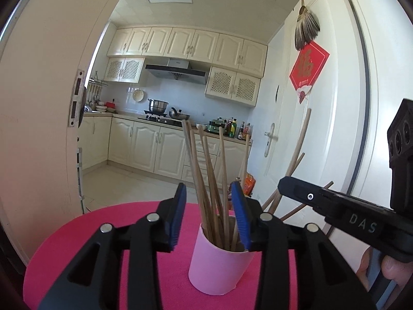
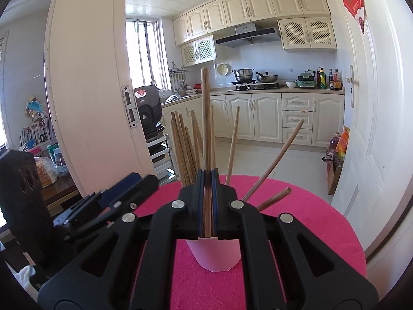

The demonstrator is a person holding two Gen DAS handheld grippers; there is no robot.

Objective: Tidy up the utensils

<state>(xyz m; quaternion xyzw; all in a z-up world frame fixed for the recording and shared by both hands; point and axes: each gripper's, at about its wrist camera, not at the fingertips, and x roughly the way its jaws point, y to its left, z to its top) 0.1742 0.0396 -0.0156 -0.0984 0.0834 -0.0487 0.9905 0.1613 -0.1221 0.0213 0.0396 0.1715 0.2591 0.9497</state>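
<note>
On the pink table (image 1: 77, 240), low in the centre of the frame, stands a pink cup (image 1: 219, 263) full of chopsticks (image 1: 204, 178). The left gripper (image 1: 209, 217) is spread wide around them, without touching. The right gripper (image 2: 207, 201) pinches one chopstick (image 2: 205, 118) upright above the cup. Its body, at the right edge, reads "DAS".

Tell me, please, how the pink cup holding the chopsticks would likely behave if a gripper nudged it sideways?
The pink cup looks thin and light, so it would probably slide easily. The tall chopsticks lean outward well above its rim, so it may tip. The pink tablecloth might add some grip.
</note>
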